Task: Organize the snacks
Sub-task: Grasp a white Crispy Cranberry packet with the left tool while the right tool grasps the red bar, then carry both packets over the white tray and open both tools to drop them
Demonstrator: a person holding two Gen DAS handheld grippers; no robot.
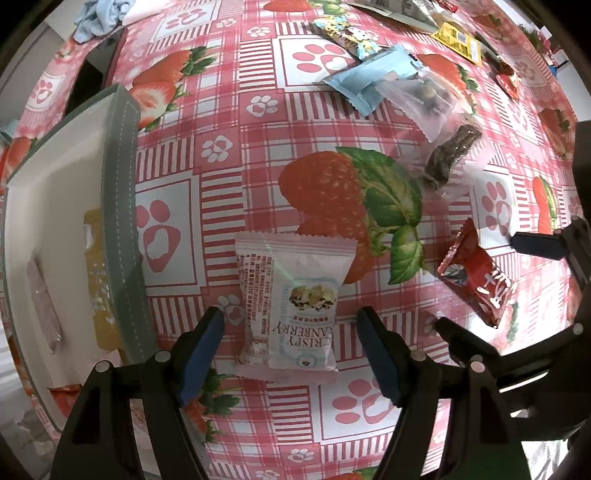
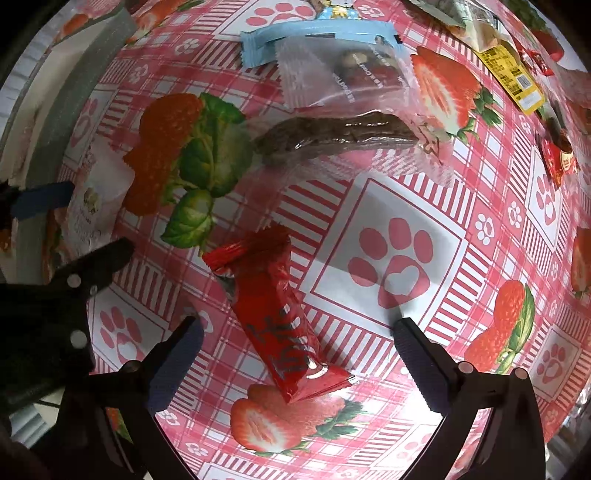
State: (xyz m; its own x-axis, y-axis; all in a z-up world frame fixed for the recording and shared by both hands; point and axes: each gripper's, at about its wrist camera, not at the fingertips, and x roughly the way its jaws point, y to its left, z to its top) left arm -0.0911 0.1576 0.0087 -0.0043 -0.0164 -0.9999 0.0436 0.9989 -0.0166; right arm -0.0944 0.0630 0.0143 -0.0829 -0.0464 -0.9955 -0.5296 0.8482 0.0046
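My left gripper [image 1: 291, 325] is open, its fingers either side of a white "Crispy Cranberry" packet [image 1: 291, 310] lying flat on the tablecloth. My right gripper [image 2: 299, 332] is open around a red snack bar [image 2: 275, 317] lying flat; that bar also shows in the left wrist view [image 1: 476, 275]. A grey box [image 1: 122, 206] with white lining stands at the left and holds a yellow packet [image 1: 98, 280] and a clear one [image 1: 44, 306].
Loose snacks lie further back: a brown bar in clear wrap [image 2: 332, 136], a clear packet with dark sweets [image 2: 351, 74], a light blue packet [image 2: 317, 37], a yellow packet [image 2: 513, 77] and small red ones [image 2: 557, 158]. A blue cloth [image 1: 99, 14] lies at the far left.
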